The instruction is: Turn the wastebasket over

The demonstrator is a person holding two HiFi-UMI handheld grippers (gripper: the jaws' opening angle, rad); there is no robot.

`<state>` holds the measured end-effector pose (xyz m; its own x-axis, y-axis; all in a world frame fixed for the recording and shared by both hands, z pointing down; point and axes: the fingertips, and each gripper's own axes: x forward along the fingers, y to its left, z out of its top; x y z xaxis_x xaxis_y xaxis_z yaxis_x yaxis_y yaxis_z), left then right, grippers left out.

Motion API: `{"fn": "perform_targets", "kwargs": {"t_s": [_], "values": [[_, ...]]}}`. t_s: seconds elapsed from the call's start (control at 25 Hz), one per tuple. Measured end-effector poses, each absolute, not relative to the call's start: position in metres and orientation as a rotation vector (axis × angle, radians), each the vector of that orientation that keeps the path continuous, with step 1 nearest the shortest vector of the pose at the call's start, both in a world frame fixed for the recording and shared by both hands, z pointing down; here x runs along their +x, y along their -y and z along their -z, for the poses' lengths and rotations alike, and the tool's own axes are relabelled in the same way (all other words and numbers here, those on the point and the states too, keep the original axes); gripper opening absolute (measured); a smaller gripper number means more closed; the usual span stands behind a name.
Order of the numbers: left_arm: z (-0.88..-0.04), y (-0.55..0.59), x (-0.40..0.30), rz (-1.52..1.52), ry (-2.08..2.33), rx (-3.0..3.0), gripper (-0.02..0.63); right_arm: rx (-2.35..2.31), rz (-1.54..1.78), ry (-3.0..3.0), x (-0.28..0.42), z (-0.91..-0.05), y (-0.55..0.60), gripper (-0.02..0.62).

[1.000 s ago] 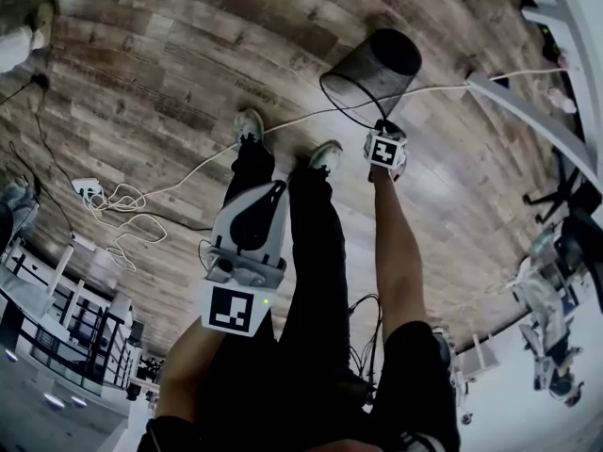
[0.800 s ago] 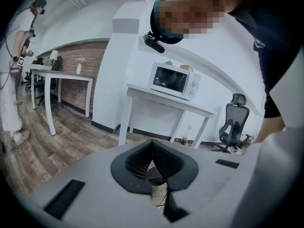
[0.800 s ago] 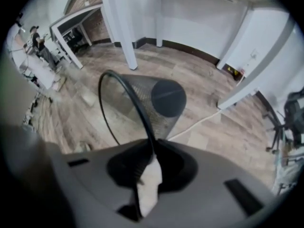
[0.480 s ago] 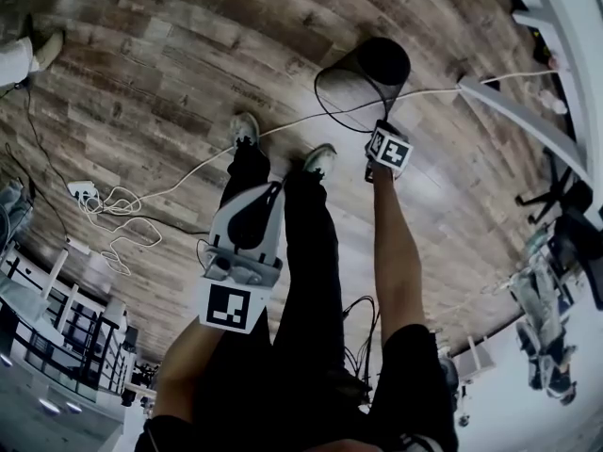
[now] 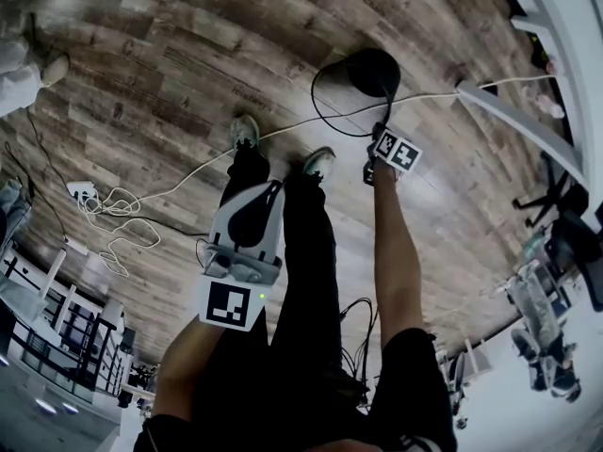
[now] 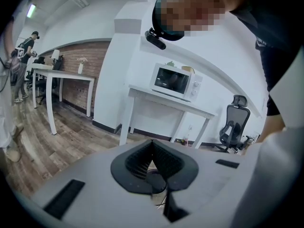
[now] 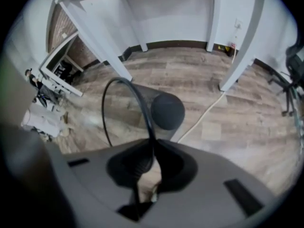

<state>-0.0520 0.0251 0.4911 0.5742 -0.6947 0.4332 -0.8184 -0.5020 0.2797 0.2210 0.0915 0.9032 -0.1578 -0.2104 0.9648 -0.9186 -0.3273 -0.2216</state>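
Note:
The black mesh wastebasket (image 5: 363, 83) hangs tilted over the wooden floor, with its round rim toward me and its solid base (image 5: 373, 71) farther away. My right gripper (image 5: 376, 137) is shut on the near part of the rim. In the right gripper view the thin rim wire (image 7: 142, 108) runs up from between the jaws of the right gripper (image 7: 151, 151), and the dark base (image 7: 167, 111) shows through the mesh. My left gripper (image 5: 268, 190) stays by the person's thigh. In the left gripper view the left gripper (image 6: 152, 144) is shut and holds nothing.
A white cable (image 5: 283, 125) crosses the floor under the basket. A tangle of cable with a power strip (image 5: 108, 210) lies at the left. White table legs (image 5: 513, 111) stand at the right. The person's shoes (image 5: 247, 128) are just left of the basket.
The right gripper has risen and rolled with the rim in it. The wastebasket has swung so that its mouth faces up more and its base shows inside the rim loop. The left gripper has stayed put.

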Motion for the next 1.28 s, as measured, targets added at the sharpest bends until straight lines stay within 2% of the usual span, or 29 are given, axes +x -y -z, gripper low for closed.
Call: {"fn": "perform_targets", "kwargs": {"t_s": [0.84,1.28], "values": [[-0.491,-0.019,-0.056,-0.389,1.197,2.349,0.035,1.349,-2.13,1.374,0.128,-0.905,-0.106,0.059],[-0.499,-0.02,-0.048,-0.381,1.185,2.34,0.035,1.325,-2.191,1.33,0.138,-0.926,-0.114,0.058]]}}
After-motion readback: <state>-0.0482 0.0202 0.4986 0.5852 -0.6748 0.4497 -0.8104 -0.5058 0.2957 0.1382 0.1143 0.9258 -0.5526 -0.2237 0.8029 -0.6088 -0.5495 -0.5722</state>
